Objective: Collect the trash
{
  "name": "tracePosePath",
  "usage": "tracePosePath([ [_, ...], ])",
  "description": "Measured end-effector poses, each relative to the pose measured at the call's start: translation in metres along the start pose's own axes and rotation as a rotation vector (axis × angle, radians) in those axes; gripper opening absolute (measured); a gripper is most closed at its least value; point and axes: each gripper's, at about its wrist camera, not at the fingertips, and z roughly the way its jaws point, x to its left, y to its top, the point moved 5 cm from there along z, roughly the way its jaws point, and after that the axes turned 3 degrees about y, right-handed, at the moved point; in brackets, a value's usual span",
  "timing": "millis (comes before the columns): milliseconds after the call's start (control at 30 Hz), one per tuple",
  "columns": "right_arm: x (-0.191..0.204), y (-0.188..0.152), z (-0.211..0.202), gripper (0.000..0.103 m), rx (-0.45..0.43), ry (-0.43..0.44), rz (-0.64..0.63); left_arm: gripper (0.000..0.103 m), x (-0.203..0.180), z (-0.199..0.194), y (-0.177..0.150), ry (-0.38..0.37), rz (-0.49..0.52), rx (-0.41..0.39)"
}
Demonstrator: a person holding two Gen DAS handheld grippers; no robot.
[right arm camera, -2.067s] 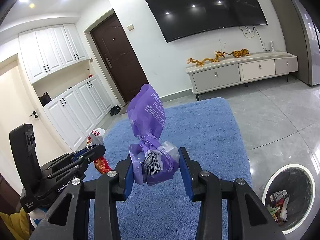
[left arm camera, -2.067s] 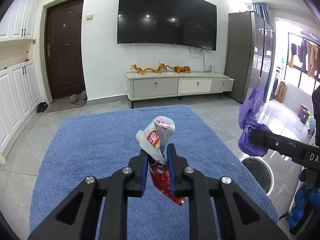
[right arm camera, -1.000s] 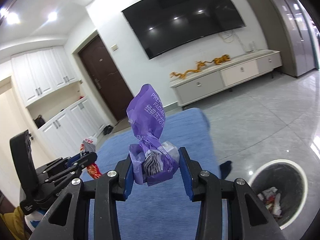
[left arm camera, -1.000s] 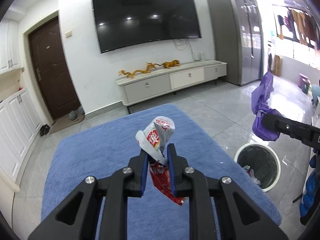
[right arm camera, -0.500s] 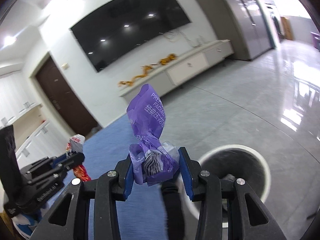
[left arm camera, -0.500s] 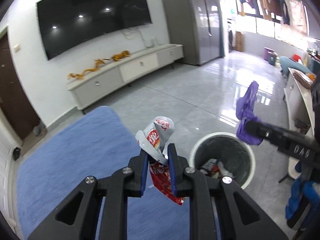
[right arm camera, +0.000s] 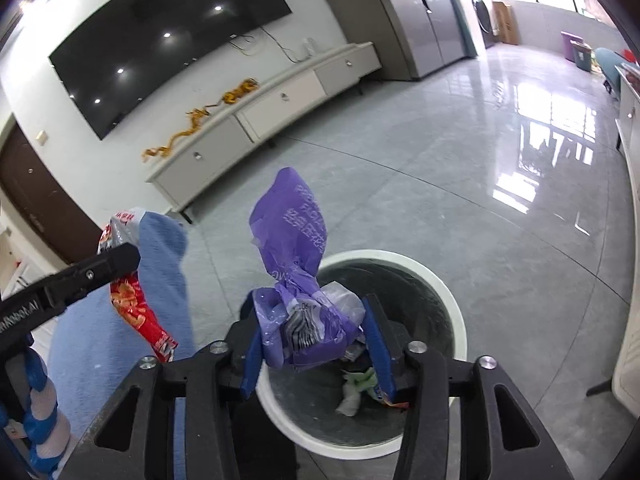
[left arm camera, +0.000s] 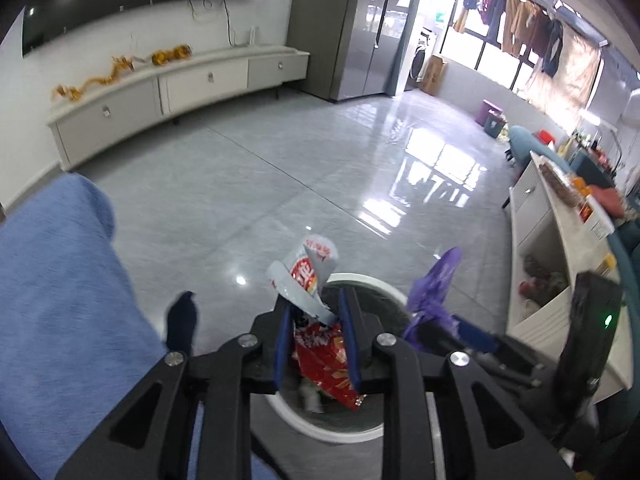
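Light, limp, crinkly film on both counts, best pinched at the bunched middle as now: left tool (left arm camera: 316, 346) clamped on red snack wrapper (left arm camera: 320, 354), right tool (right arm camera: 310, 344) clamped on purple bag (right arm camera: 296, 268), both over the bin (right arm camera: 448, 292)

White lettering runs up the purple wrapper (right arm camera: 296, 240) pinched between my right jaws: a Latin line beginning "PRE", cut off by a fold, beside a row of Chinese characters too distorted to read. Off to my left, the arm of my left gripper (right arm camera: 76, 276) carries white lettering ending "Robot.AI". The red-and-white snack bag (left arm camera: 310, 276) between my left jaws shows white characters on red, illegible.
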Motion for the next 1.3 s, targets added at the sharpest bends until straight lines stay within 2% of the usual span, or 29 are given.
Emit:
tracePosePath([
  [33, -0.002, -0.001, 0.002, 0.048, 0.005, -0.012, 0.002, 0.031, -0.002, 0.005, 0.0, -0.014, -0.011, 0.007],
  [100, -0.009, -0.002, 0.005, 0.051, 0.012, -0.034, 0.006, 0.054, -0.002, 0.011, 0.001, -0.029, -0.03, 0.007],
  [233, -0.012, -0.004, 0.004, 0.055, 0.017, -0.059, 0.013, 0.055, -0.006, 0.015, 0.003, -0.078, -0.051, 0.006],
  [400, -0.005, -0.003, 0.0, 0.058, 0.013, -0.07, 0.006, 0.056, 0.0, 0.001, 0.004, -0.064, -0.064, -0.019],
  [533, 0.013, -0.005, -0.008, 0.063, -0.002, -0.07, -0.03, 0.056, 0.015, -0.025, -0.002, -0.016, -0.078, -0.059],
  [600, 0.028, -0.005, -0.015, 0.07, -0.017, -0.068, -0.064, 0.056, 0.028, -0.041, -0.008, 0.028, -0.091, -0.08],
  [733, 0.064, -0.004, -0.03, 0.077, -0.053, -0.052, -0.138, 0.059, 0.058, -0.077, -0.025, 0.108, -0.122, -0.12],
  [867, 0.096, -0.01, -0.04, 0.09, -0.08, -0.025, -0.201, 0.063, 0.084, -0.116, -0.043, 0.212, -0.125, -0.183],
  [900, 0.104, -0.012, -0.043, 0.095, -0.089, -0.018, -0.217, 0.068, 0.092, -0.126, -0.049, 0.24, -0.137, -0.195],
  [1000, 0.128, -0.019, -0.051, 0.103, -0.11, 0.003, -0.251, 0.07, 0.114, -0.155, -0.067, 0.306, -0.18, -0.236],
  [1067, 0.141, -0.024, -0.056, 0.103, -0.121, 0.011, -0.283, 0.07, 0.127, -0.173, -0.08, 0.352, -0.198, -0.257],
  [1300, 0.185, -0.042, -0.069, 0.103, -0.171, 0.027, -0.399, 0.07, 0.159, -0.213, -0.111, 0.443, -0.264, -0.3],
])
